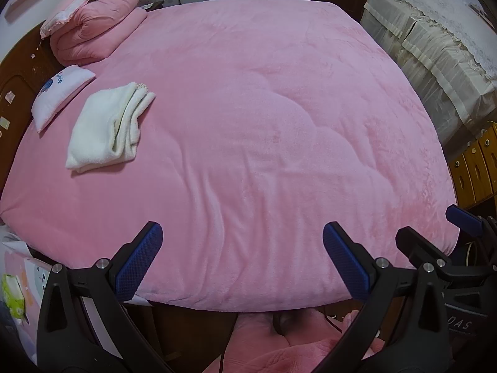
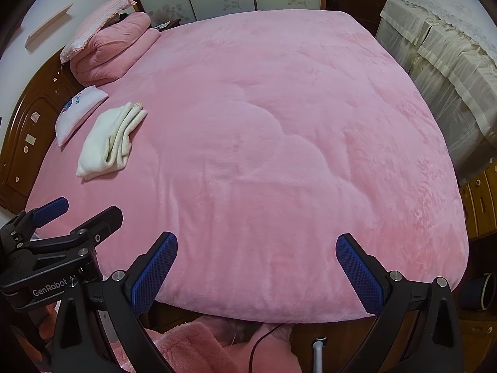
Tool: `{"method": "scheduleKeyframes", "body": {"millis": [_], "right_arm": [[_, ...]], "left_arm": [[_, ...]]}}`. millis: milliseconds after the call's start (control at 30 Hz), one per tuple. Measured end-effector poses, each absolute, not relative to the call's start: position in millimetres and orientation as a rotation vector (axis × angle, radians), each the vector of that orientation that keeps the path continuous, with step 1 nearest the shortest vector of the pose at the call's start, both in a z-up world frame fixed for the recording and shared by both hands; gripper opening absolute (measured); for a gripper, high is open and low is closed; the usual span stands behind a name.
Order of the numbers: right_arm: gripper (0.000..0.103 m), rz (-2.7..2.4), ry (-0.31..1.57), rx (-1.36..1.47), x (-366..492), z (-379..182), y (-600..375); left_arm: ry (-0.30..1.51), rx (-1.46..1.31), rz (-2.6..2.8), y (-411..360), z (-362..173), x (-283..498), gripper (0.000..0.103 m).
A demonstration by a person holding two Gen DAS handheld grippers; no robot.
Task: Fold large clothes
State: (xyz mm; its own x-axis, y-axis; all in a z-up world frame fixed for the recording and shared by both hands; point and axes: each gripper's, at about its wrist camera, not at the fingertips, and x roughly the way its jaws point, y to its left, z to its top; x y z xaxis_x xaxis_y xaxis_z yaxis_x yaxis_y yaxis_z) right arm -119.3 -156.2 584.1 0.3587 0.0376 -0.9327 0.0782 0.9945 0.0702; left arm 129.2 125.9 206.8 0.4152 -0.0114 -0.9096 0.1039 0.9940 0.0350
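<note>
A pink plush blanket (image 1: 248, 124) is covering the whole bed; one folded pink quilt (image 1: 93, 31) and two pillows are lying at its headboard side, one folded white garment (image 1: 105, 127) resting beside them; pink fleece (image 2: 192, 342) is showing below the bed edge; the left tool (image 1: 242, 255) and right tool (image 2: 256, 267) are hovering spread wide, gripping nothing.

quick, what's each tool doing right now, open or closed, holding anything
Left tool: open, holding nothing, above the pink bedspread.
Right tool: open, holding nothing.
</note>
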Motion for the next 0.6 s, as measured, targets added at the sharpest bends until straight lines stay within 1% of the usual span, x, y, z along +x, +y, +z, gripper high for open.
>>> {"method": "scheduleKeyframes", "body": {"millis": [600], "right_arm": [[0.103,-0.035,1.204,0.108,-124.2,580.6,-156.7]], "left_arm": [[1.149,0.098,-0.074,125.7,205.4,131.4,0.103]]}}
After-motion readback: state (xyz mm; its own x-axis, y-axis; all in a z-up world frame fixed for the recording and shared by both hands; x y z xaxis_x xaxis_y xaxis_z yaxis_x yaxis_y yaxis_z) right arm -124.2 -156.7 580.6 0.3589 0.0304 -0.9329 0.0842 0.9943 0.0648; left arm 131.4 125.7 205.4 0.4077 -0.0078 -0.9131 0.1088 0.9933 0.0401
